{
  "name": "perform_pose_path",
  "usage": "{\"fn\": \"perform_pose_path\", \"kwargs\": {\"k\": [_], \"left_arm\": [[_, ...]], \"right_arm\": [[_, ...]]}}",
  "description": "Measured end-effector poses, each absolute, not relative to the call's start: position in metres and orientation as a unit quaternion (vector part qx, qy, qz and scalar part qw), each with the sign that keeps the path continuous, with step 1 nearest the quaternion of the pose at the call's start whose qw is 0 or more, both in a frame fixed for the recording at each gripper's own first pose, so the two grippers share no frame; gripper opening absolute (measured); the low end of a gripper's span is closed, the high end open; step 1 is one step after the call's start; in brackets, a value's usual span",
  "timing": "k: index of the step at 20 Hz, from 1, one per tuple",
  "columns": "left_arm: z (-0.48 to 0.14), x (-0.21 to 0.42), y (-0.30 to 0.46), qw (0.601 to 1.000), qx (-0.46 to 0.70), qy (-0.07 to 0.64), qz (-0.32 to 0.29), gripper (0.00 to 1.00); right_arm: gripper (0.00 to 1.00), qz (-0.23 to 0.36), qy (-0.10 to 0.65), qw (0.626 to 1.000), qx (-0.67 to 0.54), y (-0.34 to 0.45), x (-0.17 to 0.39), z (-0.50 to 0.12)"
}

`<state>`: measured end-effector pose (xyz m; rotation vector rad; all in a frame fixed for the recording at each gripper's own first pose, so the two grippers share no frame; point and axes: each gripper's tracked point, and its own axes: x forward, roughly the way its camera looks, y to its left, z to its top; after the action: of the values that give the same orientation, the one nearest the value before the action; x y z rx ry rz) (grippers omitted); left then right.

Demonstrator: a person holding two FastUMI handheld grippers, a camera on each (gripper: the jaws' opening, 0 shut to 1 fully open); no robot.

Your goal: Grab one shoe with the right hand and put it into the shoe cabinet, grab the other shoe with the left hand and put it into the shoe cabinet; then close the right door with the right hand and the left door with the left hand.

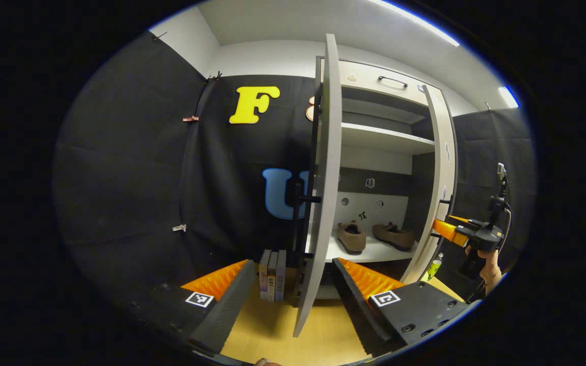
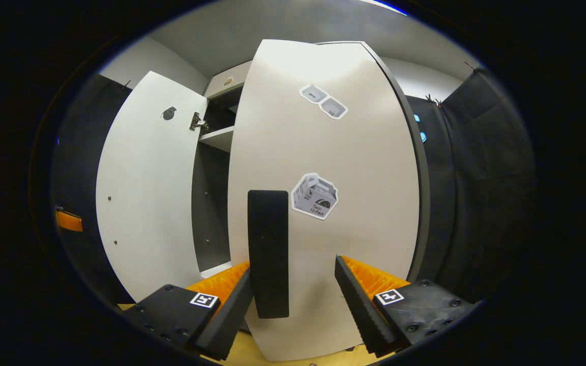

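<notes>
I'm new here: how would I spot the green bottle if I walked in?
Find the tall pale shoe cabinet with both doors open. Look down past the bottom edge of its right door, to the wooden floor. The small green bottle stands there; the books stand by the left door instead.

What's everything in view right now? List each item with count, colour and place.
shoes: 2, brown, side by side on the cabinet's lower shelf
shoe cabinet: 1, pale grey, both doors open
left door: 1, pale grey, edge-on between the left fingers
right door: 1, pale grey, stickers and black handle, facing the right hand-held gripper
books: 3, upright left of the cabinet base
bottle: 1, green, beside the right door
left hand-held gripper: open
right hand-held gripper: open, at the door handle
hand: 1, holding the right hand-held gripper
</notes>
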<state>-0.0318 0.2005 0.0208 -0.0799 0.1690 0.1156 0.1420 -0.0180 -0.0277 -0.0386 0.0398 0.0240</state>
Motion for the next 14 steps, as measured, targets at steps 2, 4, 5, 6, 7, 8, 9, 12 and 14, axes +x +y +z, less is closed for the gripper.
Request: {"fn": "perform_pose_path", "kwargs": {"k": [2, 4, 5, 6, 7, 8, 9, 12, 14], "left_arm": [[0.016, -0.02, 0.21, 0.994, -0.034, 0.086, 0.059, 0.95], [0.019, -0.013, 0.211, 0.995, -0.03, 0.083, 0.053, 0.95], [0.021, -0.008, 0.212, 0.995, -0.03, 0.082, 0.05, 0.95], [0.02, -0.001, 0.214, 0.995, -0.029, 0.08, 0.047, 0.95], [0.021, 0.004, 0.215, 0.996, -0.027, 0.079, 0.044, 0.95], [0.019, 0.012, 0.219, 0.996, -0.022, 0.078, 0.044, 0.95], [0.02, 0.016, 0.22, 0.996, -0.019, 0.076, 0.042, 0.95], [0.023, 0.015, 0.216, 0.997, -0.019, 0.069, 0.029, 0.97], [0.022, 0.011, 0.214, 0.997, -0.017, 0.066, 0.023, 0.94]], "right_arm": [[0.96, 0.01, 0.018, 0.999, -0.028, -0.014, 0.151, -0.029], [0.96, 0.008, 0.018, 0.999, -0.033, -0.012, 0.156, -0.029], [0.96, 0.007, 0.02, 0.999, -0.036, -0.011, 0.156, -0.03], [0.96, 0.008, 0.022, 0.999, -0.034, -0.009, 0.154, -0.029], [0.96, 0.013, 0.022, 0.999, -0.03, -0.004, 0.15, -0.028], [0.96, 0.019, 0.019, 0.999, -0.031, 0.001, 0.143, -0.025], [0.96, 0.019, 0.017, 0.999, -0.038, 0.002, 0.137, -0.022], [0.98, 0.025, 0.02, 0.997, -0.067, 0.01, 0.114, -0.019], [0.98, 0.025, 0.024, 0.996, -0.077, 0.014, 0.102, -0.019]]}}
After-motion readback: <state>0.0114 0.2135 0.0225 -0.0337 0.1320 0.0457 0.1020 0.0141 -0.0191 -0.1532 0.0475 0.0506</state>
